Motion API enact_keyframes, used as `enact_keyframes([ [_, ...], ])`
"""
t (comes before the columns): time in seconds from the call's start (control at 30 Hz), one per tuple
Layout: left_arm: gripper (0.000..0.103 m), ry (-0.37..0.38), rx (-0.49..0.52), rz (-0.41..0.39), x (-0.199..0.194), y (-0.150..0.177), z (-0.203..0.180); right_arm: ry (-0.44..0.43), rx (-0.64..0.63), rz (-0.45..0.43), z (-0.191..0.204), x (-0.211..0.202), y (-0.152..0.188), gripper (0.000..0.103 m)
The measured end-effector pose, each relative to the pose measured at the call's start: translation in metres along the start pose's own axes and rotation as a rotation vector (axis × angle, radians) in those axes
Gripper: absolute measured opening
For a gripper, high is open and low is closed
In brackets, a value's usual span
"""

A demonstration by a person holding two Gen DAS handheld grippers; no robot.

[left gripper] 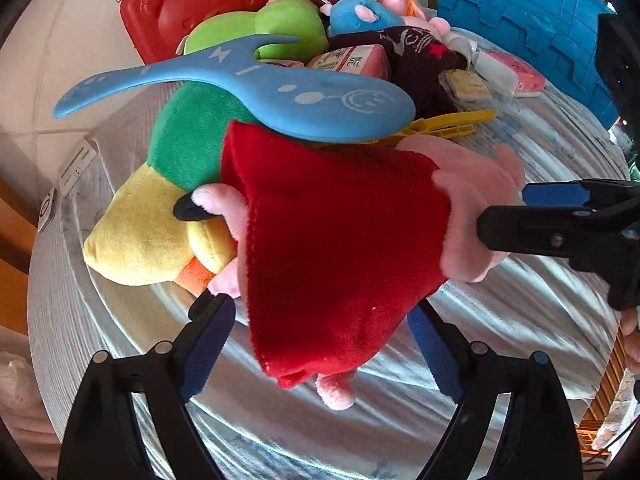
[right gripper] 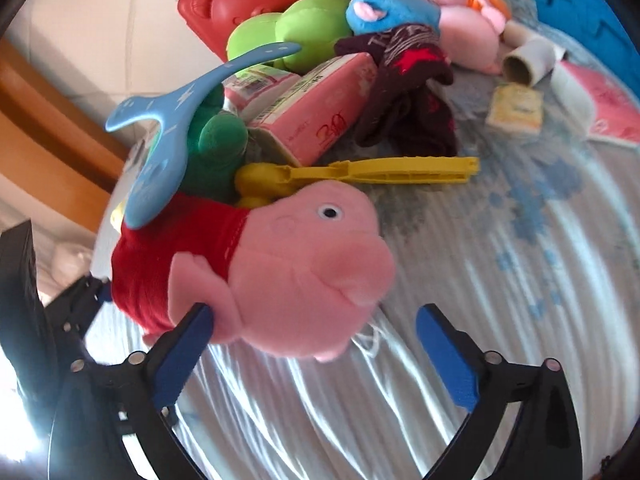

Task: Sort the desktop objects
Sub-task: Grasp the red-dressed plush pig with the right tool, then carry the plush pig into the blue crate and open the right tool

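While the left gripper [left gripper: 320, 328] clasps the pink pig plush [left gripper: 332, 248] by its red dress at 6 o'clock, the right gripper [right gripper: 312, 326] stands released around its head; the pile [right gripper: 320, 92] at 12 o'clock looks unsorted.

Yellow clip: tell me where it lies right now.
In the right wrist view the yellow clip lies flat on the table mid-frame, just behind the pink pig plush and in front of the pink carton.

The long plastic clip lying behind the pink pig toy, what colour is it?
Yellow. The clip shows best in the right wrist view, lying flat on the table behind the pig's head.
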State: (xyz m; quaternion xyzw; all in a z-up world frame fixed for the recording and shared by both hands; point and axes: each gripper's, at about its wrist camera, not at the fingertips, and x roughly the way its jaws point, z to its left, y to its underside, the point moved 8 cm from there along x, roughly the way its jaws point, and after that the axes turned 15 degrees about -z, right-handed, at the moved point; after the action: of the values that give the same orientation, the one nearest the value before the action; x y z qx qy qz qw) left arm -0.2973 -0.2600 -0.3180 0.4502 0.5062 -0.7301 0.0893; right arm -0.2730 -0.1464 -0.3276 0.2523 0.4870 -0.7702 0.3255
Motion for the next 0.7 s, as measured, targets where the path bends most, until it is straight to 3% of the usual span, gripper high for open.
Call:
enact_keyframes([
  [0.03, 0.088, 0.008, 0.006, -0.005, 0.001, -0.002, -0.002, -0.012, -0.001, 0.011, 0.001, 0.008, 0.001, 0.101],
  [0.07, 0.079, 0.027, 0.009, -0.017, 0.002, -0.004, -0.006, -0.016, -0.007, 0.023, 0.002, 0.014, 0.003, 0.095],
  [0.1, 0.075, 0.012, 0.015, -0.024, 0.002, -0.007, -0.007, -0.045, -0.002, 0.031, 0.007, 0.018, 0.004, 0.076],
  [0.2, 0.064, 0.018, -0.011, -0.049, -0.003, -0.012, -0.006, -0.003, -0.042, 0.003, 0.013, 0.007, -0.001, 0.067],
  [0.47, 0.062, 0.080, -0.012, -0.177, -0.048, -0.037, -0.029, 0.023, -0.121, -0.101, 0.020, -0.054, -0.021, 0.066],
  [0.7, 0.062, 0.130, -0.008, -0.301, -0.084, -0.087, -0.061, 0.085, -0.162, -0.206, 0.001, -0.123, -0.057, 0.066],
])
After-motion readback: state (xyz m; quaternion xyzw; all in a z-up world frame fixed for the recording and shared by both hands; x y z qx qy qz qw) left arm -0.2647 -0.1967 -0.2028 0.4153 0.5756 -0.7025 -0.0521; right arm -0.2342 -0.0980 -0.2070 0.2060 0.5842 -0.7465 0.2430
